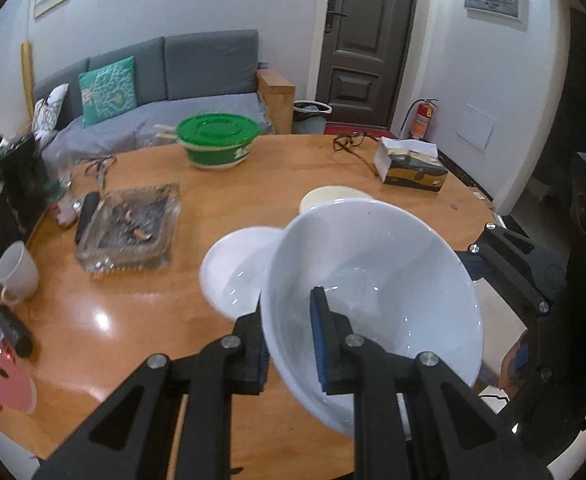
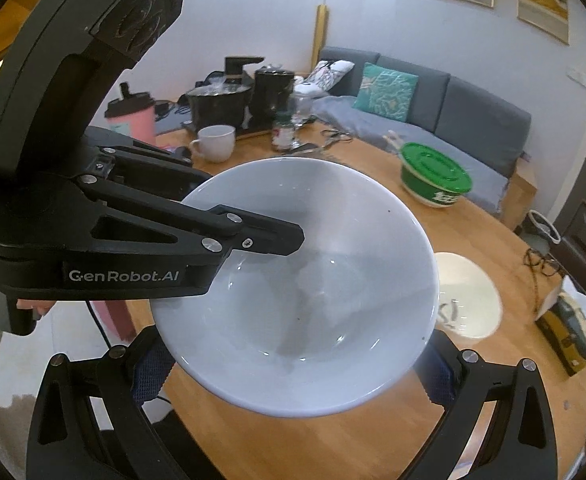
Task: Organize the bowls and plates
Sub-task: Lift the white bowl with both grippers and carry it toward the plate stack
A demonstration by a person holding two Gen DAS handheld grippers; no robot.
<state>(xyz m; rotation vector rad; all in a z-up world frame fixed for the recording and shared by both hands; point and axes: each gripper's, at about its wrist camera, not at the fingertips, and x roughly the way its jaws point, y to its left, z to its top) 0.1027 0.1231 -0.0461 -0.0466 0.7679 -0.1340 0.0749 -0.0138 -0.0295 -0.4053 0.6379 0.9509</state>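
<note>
A large white bowl (image 1: 373,280) hangs tilted above the wooden table (image 1: 233,184). My left gripper (image 1: 289,308) is shut on its near rim, one blue pad inside and one outside. In the right wrist view the same bowl (image 2: 293,292) fills the middle, with the left gripper (image 2: 289,240) clamped on its left rim. My right gripper (image 2: 293,374) stands wide under the bowl, its blue pads (image 2: 151,368) against the outer wall on both sides; the rim hides its tips. A second white bowl (image 1: 229,276) and a cream plate (image 1: 333,198) sit on the table beyond.
A green-lidded bowl (image 1: 217,140), glass ashtray (image 1: 129,228), white mug (image 1: 17,272), glasses (image 1: 349,140) and tissue box (image 1: 411,164) are spread over the table. Kettles and bottles (image 2: 253,92) crowd its far left. A grey sofa (image 1: 197,80) lies behind.
</note>
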